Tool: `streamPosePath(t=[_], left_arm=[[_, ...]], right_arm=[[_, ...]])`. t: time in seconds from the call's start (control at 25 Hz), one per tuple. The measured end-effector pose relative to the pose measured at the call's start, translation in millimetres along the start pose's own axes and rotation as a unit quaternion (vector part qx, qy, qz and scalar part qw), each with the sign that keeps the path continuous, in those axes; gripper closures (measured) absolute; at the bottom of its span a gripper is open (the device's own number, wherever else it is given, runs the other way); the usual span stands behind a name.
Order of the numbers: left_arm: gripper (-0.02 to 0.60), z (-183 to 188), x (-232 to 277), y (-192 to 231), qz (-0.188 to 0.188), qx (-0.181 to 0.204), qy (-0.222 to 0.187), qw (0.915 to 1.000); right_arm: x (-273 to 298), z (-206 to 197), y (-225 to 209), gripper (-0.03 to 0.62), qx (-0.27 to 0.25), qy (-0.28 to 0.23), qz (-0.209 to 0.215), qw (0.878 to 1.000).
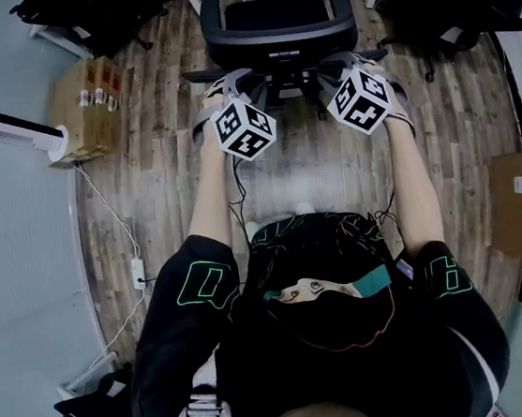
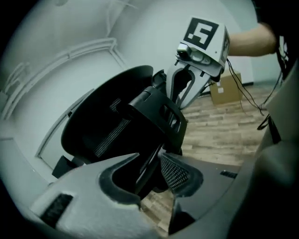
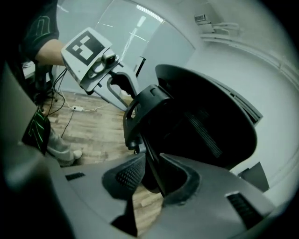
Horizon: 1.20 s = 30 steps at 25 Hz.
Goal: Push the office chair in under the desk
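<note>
Office chair point(image 1: 276, 22) frame stands between jaws of left gripper point(image 2: 149, 176) and right gripper point(image 3: 150, 175); both spread.

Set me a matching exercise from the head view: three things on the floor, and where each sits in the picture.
Things:
1. chair
2. power strip
3. white tower

Places:
A. left edge, right beside the box
B. top centre
C. on the planks, lower in the picture than the box, on a white cable

Pairs: 1-B, 2-C, 3-A
</note>
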<state>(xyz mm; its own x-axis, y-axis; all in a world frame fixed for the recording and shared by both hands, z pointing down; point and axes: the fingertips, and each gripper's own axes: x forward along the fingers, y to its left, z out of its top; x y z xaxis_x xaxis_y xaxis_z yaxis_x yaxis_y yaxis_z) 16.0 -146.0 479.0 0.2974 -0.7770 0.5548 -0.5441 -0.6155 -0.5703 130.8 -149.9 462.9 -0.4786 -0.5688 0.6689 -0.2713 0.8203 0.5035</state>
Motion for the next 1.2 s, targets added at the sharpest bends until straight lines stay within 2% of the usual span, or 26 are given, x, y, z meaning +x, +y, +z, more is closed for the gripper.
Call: streamPosePath(t=[0.16,0.24,0.32,0.36,0.52,0.72,0.92,1.2], left_arm=[[0.42,10.3,12.2,-0.1,0.002,0.055,0.011,0.9984],[0.419,4.8,18.7,-1.8,-0.008,0.087,0.033,0.9956],[0.413,-4.8,23.6,-1.8,-0.017,0.108,0.056,0.9924],[0.414,-8.6,25.3,-1.1,-0.019,0.11,0.064,0.9917],[0.425,-19.5,34.9,-3.8,-0.026,0.127,0.084,0.9881],[0.44,-19.9,45.5,-3.7,-0.022,0.158,0.085,0.9835],[0.436,-18.3,49.3,-1.4,-0.026,0.164,0.076,0.9832],[0.431,-27.3,61.2,11.3,-0.018,0.174,0.101,0.9794]], right_arm=[[11.8,-11.8,-0.8,0.49,-0.047,0.038,0.013,0.998],[17.5,-15.2,-0.3,0.481,-0.078,0.052,0.012,0.996],[21.1,-15.4,-1.2,0.507,-0.099,0.056,0.004,0.993],[22.8,-15.6,-1.5,0.517,-0.104,0.056,0.002,0.993],[31.4,-20.0,1.9,0.461,-0.107,0.064,0.003,0.992],[43.4,-22.7,-1.8,0.461,-0.113,0.064,0.005,0.991],[46.6,-22.5,-5.4,0.457,-0.103,0.046,0.009,0.994],[55.3,-20.9,-13.5,0.456,-0.09,0.041,0.0,0.995]])
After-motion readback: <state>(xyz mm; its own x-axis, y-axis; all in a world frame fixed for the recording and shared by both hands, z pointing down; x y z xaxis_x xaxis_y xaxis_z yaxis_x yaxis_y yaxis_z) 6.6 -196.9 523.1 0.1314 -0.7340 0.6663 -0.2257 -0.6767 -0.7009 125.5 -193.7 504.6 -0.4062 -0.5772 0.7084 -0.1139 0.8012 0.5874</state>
